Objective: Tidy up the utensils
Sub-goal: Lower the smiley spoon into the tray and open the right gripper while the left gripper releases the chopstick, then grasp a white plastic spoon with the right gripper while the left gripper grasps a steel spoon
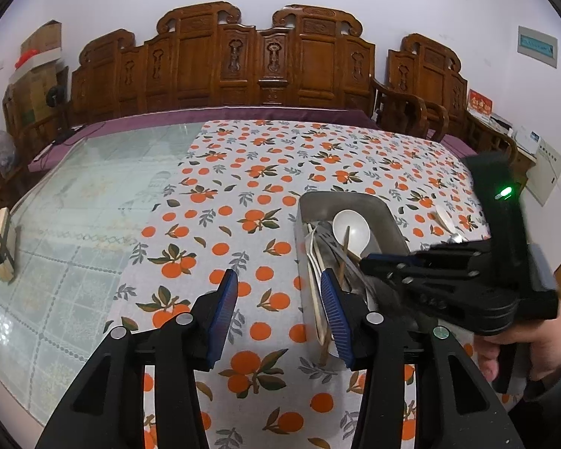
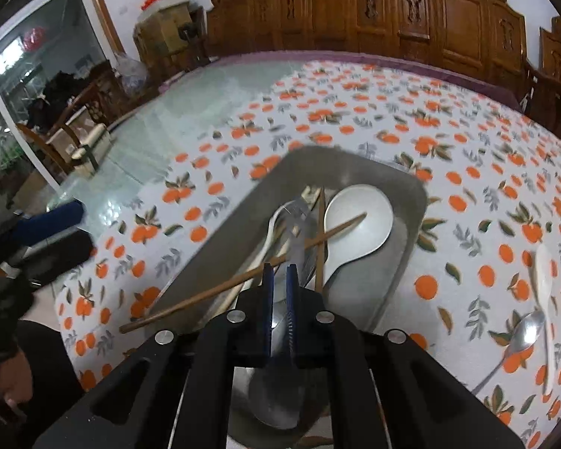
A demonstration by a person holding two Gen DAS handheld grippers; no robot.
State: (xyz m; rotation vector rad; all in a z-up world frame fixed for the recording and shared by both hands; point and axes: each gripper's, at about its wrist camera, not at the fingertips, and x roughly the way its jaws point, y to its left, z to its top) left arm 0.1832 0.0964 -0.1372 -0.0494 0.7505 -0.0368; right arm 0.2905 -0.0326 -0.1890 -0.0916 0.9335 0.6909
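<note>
A metal tray point(image 2: 415, 202) sits on the orange-print cloth and holds a white ladle point(image 2: 357, 220), wooden chopsticks point(image 2: 243, 277) and other utensils. My right gripper point(image 2: 279, 280) is over the tray's near end, shut on the handle of a metal spoon point(image 2: 276, 393) whose bowl hangs below the fingers. My left gripper point(image 1: 280, 295) is open and empty, just left of the tray point(image 1: 385, 209), low over the cloth. The right gripper point(image 1: 396, 265) shows over the tray in the left wrist view.
A metal spoon point(image 2: 520, 336) and a white spoon point(image 2: 542, 277) lie on the cloth right of the tray. Bare glass tabletop point(image 1: 74, 205) lies to the left, with a wooden block point(image 1: 0, 243) at its edge. Carved wooden chairs point(image 1: 243, 60) line the far side.
</note>
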